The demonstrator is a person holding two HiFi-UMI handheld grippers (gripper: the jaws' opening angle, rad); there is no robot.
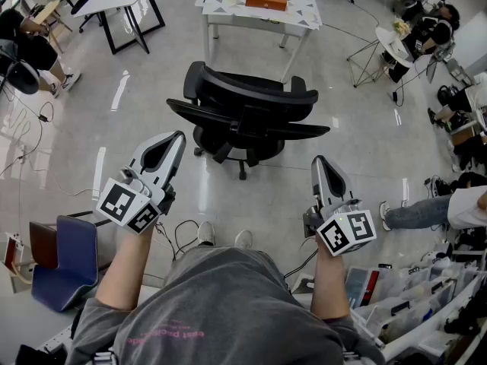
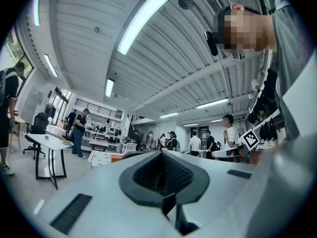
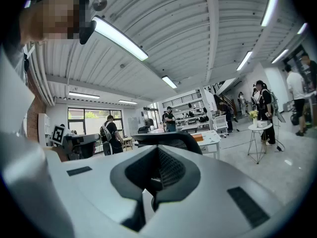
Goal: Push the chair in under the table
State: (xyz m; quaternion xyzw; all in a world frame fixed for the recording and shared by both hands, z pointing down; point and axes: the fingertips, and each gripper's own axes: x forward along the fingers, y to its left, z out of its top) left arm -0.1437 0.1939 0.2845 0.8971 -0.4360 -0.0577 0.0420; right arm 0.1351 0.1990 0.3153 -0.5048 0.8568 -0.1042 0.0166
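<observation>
White table [image 1: 228,2] at far side. Black office chair [image 1: 243,109] stands on the floor just in front of it, backrest toward the person. Forearms reach forward, level. Left gripper [image 1: 176,139] and right gripper [image 1: 319,162] sit short of the backrest, jaws pressed together, empty.

Left gripper [image 1: 176,138], right gripper [image 1: 319,163] level, fingers [image 1: 157,158] together
</observation>
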